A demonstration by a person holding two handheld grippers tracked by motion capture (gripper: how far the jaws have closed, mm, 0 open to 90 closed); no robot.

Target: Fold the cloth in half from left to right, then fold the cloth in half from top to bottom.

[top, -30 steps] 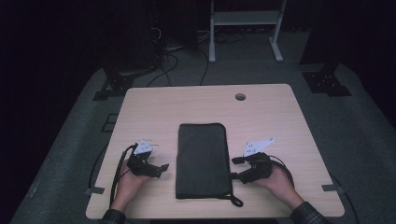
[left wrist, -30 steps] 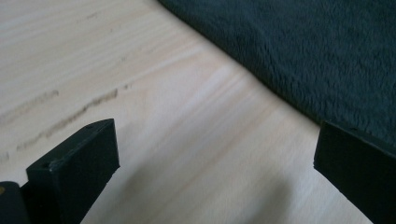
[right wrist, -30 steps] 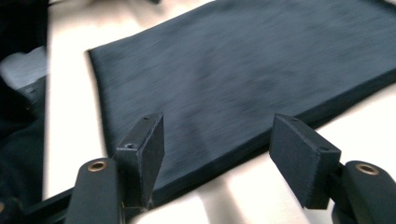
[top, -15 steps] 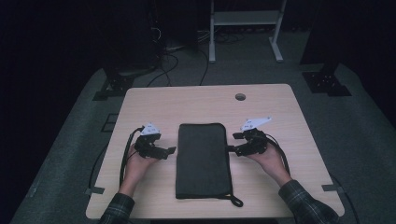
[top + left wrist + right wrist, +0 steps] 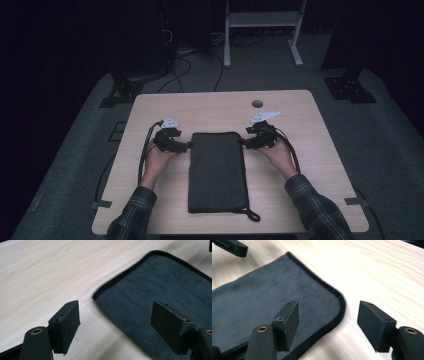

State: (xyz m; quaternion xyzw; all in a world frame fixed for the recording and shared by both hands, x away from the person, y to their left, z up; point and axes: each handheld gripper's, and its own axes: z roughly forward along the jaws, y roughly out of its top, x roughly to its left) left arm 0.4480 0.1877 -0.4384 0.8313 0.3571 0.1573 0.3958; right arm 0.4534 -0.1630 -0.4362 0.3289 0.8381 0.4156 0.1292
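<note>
Bringing both grippers, left (image 5: 189,146) just narrowing and right (image 5: 243,142) open, both empty, onto the pouch's (image 5: 217,170) far corners; next I pinch each.

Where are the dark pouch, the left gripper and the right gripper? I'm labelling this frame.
dark pouch (image 5: 218,172): high view, middle of its fabric face.
left gripper (image 5: 188,146): high view, between its fingertips.
right gripper (image 5: 243,142): high view, between its fingertips.

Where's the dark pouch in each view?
High view: dark pouch at table centre, between the grippers.
Left gripper view: right half, far corner ahead of the jaws.
Right gripper view: left half, far corner between the jaws.
Shared landmark: the pouch's piped rounded far corners.
</note>
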